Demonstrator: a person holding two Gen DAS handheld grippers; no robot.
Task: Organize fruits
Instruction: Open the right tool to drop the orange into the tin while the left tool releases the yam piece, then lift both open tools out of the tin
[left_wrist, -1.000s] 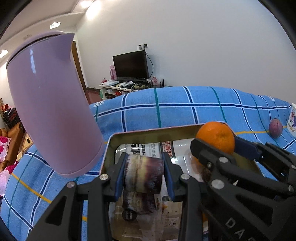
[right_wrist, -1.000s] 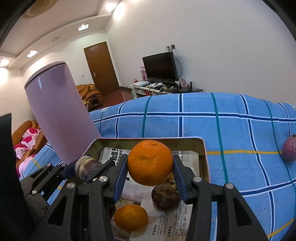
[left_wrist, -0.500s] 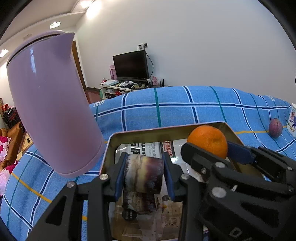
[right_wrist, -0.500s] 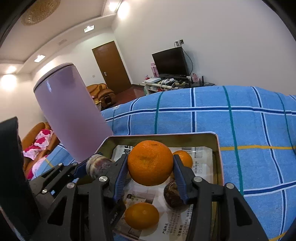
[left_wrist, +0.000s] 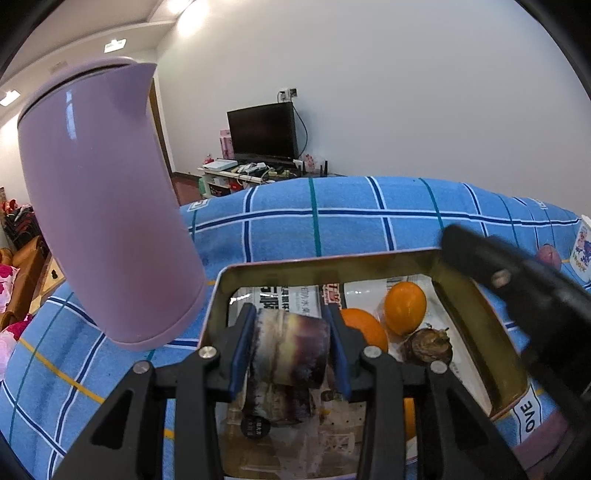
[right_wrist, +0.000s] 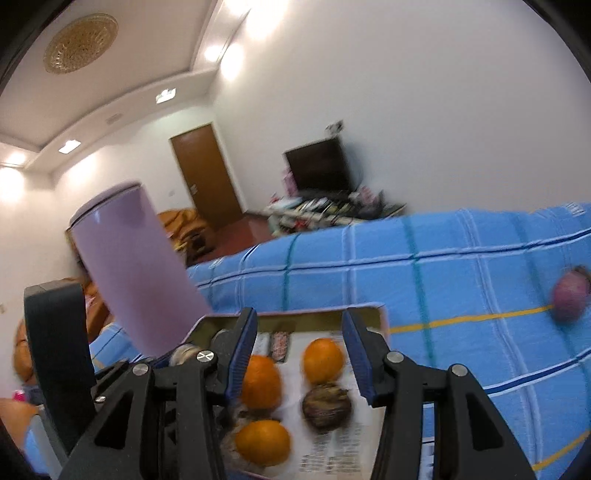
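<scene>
My left gripper (left_wrist: 291, 350) clamps the purple-banded sugarcane chunk (left_wrist: 291, 352) above the gold metal tray's (left_wrist: 325, 264) near-left corner, ready to drop in. Right gripper (right_wrist: 299, 354) open, empty, above the three oranges (right_wrist: 323, 355). Purple fruit (right_wrist: 567, 301) sits out on the blue checked cloth (right_wrist: 461, 277).

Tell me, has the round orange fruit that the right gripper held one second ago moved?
Yes. The orange has left the open right gripper and dropped onto the newspaper in the metal tray, beside the other oranges.
</scene>
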